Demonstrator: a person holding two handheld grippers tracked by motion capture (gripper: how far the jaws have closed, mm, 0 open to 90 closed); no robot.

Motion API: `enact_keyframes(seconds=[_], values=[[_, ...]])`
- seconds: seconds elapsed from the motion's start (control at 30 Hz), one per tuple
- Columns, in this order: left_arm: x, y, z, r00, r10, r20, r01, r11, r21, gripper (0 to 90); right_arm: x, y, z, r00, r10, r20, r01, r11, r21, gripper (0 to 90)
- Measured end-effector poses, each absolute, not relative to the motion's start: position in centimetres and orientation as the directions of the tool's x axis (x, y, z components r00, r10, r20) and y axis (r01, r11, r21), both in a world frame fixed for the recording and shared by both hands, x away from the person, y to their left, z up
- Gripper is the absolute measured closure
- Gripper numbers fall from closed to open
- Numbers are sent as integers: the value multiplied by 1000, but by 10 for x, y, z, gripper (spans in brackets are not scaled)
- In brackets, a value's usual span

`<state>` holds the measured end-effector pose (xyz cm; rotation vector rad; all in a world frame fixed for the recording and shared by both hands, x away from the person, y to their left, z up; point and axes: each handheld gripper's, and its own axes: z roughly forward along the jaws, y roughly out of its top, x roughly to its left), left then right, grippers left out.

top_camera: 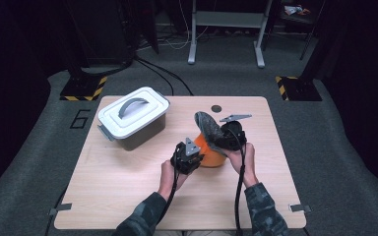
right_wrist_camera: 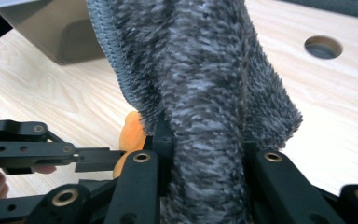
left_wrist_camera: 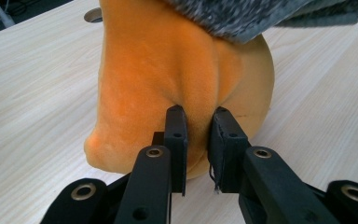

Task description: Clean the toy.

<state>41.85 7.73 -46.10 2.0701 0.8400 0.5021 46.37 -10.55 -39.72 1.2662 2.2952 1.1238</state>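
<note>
An orange fuzzy cloth sits bunched in the middle of the wooden table. My left gripper comes at it from the left, and its jaws are shut on a pinched fold of the orange cloth. A grey fuzzy cloth drapes over the orange one and rises up and back from it. My right gripper is shut on the grey cloth, which hides its fingertips. The right gripper view also shows a bit of the orange cloth and the left gripper beside it.
A grey box with a white handled lid stands at the table's back left, close behind the cloths. A round hole is in the tabletop near the far edge. A person's hands and sleeves come in from the near edge.
</note>
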Motion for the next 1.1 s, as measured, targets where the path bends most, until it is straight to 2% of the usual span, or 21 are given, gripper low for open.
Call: enact_keyframes(seconds=[0.2,0.43,0.8,1.1], values=[[420,77,-464,699,714,46,393,-436,810,783,467,-107,-408,-586,807,72,586,361,725,703],[421,77,-465,698,716,38,394,-427,814,783,470,-113,-414,-581,805,119,603,327,728,704],[421,76,-466,699,714,38,392,-426,815,779,467,-123,-419,-574,814,86,585,334,739,708],[421,75,-467,705,708,37,387,-428,817,779,464,-137,-429,-545,830,119,612,297,733,704]])
